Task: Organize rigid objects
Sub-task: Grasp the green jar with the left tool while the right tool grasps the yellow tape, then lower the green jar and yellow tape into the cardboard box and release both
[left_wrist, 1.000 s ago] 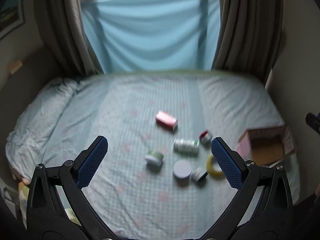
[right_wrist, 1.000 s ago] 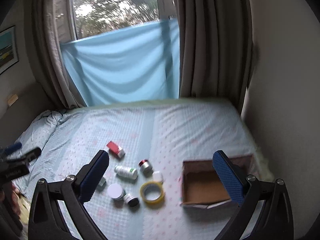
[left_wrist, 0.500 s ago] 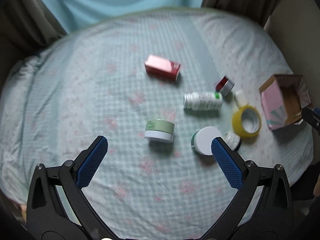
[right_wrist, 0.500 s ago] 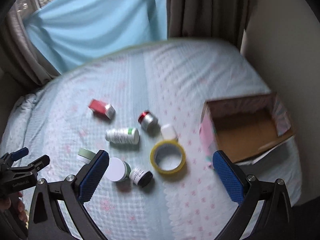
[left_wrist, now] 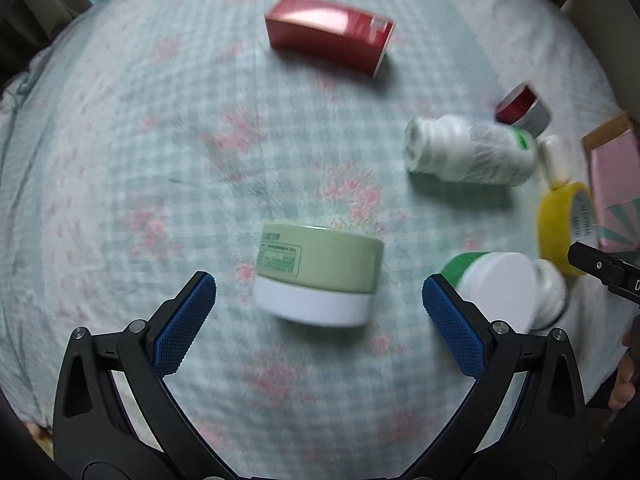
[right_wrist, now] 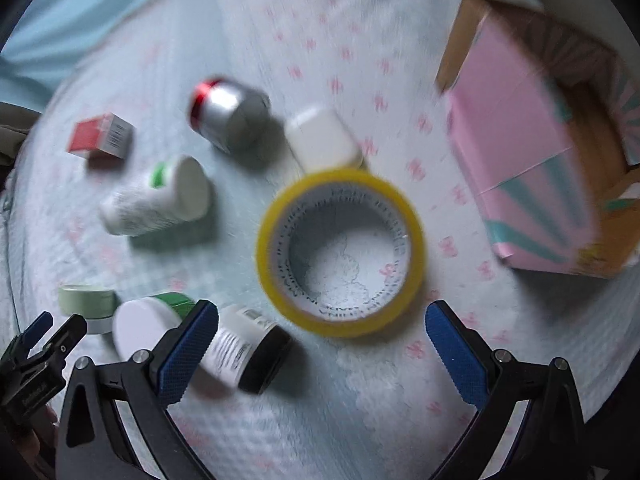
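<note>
Checked pale-blue bedding (left_wrist: 160, 128) with pink sprigs covers the bed that carries everything.

From the left wrist view, the left tool (left_wrist: 319, 300) hangs above the bed with its jaws spread wide and nothing between them. Just beyond its tips lies the green jar (left_wrist: 318, 272), a squat tub with a white lid, tipped on its side near the middle of the bed. It looks rigid and light; its smooth round wall could slip, so I judge the flat lid and base the better faces to pinch, or the wall across its full width. Toward the far edge lies a red carton (left_wrist: 330, 34). Toward the right edge lie a white bottle (left_wrist: 470, 152) on its side, a red-capped tin (left_wrist: 522, 109) and a white-lidded tub (left_wrist: 498, 290) beside the right finger.

From the right wrist view, the right tool (right_wrist: 321, 344) is likewise wide open and empty, poised over the yellow tape roll (right_wrist: 340, 252), which lies flat. The roll is stiff and light, best taken across its rim or through the hole. A small black-capped jar (right_wrist: 244, 352) lies touching the left finger's side. At the bed's right edge sits the pink cardboard box (right_wrist: 516, 152), open, presumably where things go. Motion blur hides finer detail.
</note>
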The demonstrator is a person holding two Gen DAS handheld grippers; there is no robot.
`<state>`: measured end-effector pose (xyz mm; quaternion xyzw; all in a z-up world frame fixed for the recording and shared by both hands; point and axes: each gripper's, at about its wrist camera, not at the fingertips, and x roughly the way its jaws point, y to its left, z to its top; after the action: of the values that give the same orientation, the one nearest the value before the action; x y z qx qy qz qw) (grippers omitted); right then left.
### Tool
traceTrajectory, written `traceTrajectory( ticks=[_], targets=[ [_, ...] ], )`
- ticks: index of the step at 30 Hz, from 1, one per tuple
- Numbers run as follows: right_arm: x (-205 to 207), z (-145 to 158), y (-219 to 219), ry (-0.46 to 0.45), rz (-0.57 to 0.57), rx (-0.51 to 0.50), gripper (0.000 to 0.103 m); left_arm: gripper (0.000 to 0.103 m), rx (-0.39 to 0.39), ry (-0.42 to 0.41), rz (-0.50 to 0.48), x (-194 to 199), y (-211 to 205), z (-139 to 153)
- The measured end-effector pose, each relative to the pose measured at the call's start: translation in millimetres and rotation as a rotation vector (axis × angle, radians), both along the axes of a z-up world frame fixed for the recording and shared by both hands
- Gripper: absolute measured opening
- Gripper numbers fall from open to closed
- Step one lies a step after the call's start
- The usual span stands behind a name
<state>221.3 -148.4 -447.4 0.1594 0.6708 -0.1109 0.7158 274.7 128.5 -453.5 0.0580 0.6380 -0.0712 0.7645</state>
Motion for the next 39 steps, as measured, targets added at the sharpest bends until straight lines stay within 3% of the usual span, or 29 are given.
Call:
traceTrajectory(
  ticks=[7, 11, 16, 21, 26, 29, 39],
  targets=[
    [13, -23, -11, 0.019, -0.041, -0.032, 0.103, 0.096, 0.01, 0.047, -0.018, 12, -4, -32],
    [23, -27, -23, 0.019, -0.051, -0.056, 0.101, 0.07, -0.001, 0.073, -0.022, 20, -3, -44],
    [26, -31, -27, 0.031, -0.034, -0.062, 0.097, 0.069, -0.013, 0.072, -0.022, 24, 1, -51],
    [25, -11, -16, 0.016, -0.016, -0.079, 0.097, 0.069, -0.03, 0.063, -0.015, 20, 8, -46],
    [23, 10, 3, -0.026, 0.024, -0.091, 0.097, 0.069, -0.043, 0.021, 0.002, 10, 16, -20],
    [19, 39, 8, -0.068, 0.036, -0.088, 0.097, 0.069, -0.045, -0.014, 0.004, 4, 22, 6],
    [-10, 171, 17, -0.237, 0.143, -0.104, 0.097, 0.068, -0.087, -0.208, -0.024, -13, 21, 139]
  ],
)
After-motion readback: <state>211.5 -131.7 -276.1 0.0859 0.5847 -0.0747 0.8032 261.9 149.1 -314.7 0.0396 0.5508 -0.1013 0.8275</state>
